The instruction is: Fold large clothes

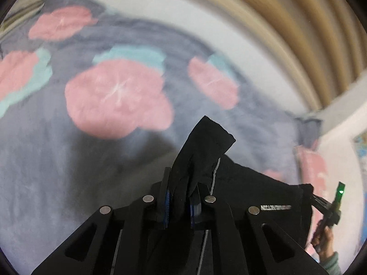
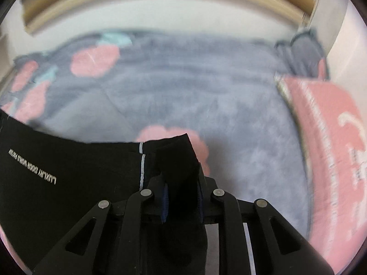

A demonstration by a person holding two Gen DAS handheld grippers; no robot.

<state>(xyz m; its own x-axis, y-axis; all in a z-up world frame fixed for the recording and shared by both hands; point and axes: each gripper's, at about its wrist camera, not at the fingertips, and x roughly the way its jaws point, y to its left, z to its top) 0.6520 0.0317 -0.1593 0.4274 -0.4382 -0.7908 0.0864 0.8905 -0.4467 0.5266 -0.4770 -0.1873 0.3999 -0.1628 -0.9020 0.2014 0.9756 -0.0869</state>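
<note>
A black garment [image 1: 257,194] with small white lettering and a thin white stripe hangs stretched between my two grippers above a grey bed cover. My left gripper [image 1: 180,197] is shut on one bunched corner of it, a peak of cloth standing up past the pads. In the right wrist view the same black garment [image 2: 68,171] spreads to the left, and my right gripper [image 2: 182,190] is shut on its other corner. That right gripper [image 1: 321,204] also shows at the far right of the left wrist view, held by a person's hand [image 1: 324,240].
The fluffy grey bed cover [image 1: 57,171] with pink and teal flowers fills both views. A pink pillow [image 2: 328,149] lies at the right edge of the bed. A beige slatted headboard [image 1: 286,23] and white wall stand beyond.
</note>
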